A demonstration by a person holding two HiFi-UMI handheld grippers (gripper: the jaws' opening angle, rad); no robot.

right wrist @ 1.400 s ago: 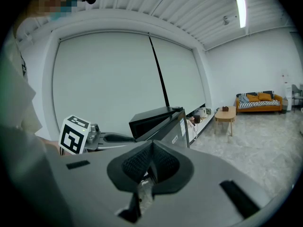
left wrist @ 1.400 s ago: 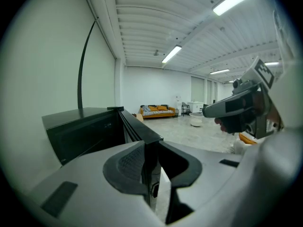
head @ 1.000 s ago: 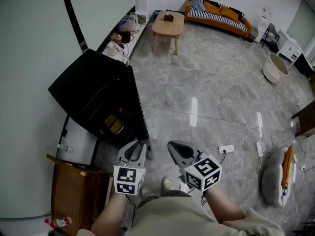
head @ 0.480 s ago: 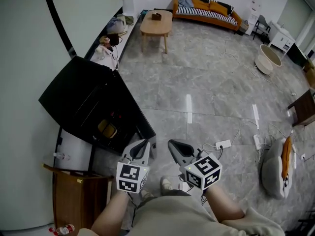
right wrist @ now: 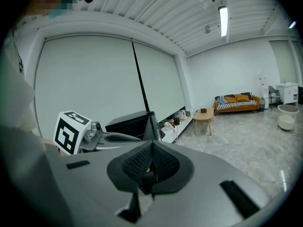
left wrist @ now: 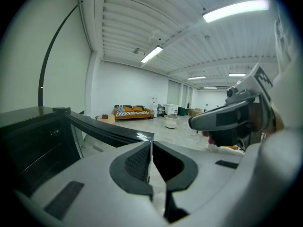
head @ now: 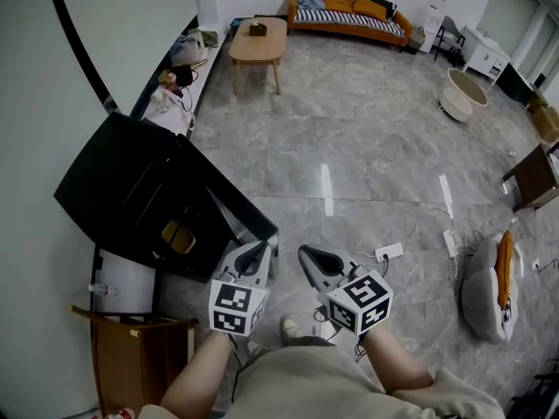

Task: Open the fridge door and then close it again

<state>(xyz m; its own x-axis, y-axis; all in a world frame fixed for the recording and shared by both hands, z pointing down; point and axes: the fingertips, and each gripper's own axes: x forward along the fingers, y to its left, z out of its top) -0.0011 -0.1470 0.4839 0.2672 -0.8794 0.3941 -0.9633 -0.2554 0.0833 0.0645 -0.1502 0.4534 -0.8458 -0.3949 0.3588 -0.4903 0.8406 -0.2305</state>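
The black fridge (head: 122, 177) stands at the left of the head view with its door (head: 227, 195) swung out over the floor. My left gripper (head: 259, 253) is shut, its tip just below the door's free end; whether it touches I cannot tell. In the left gripper view its pads (left wrist: 142, 160) meet with nothing between them, and the door's top edge (left wrist: 109, 130) runs just behind. My right gripper (head: 307, 257) is shut and empty beside it, apart from the door. In the right gripper view its jaws (right wrist: 152, 148) are closed, with the fridge (right wrist: 128, 122) ahead.
A wooden cabinet (head: 131, 356) stands beside the fridge at the lower left. A power strip with cables (head: 389, 251) and a cushion (head: 489, 291) lie on the floor at the right. A coffee table (head: 256, 44), a sofa (head: 349, 16) and a white basin (head: 461, 94) are far off.
Both grippers have shifted across the floor, and the fridge sits further left in the head view. The door's free end now lies right by the left gripper's tip.
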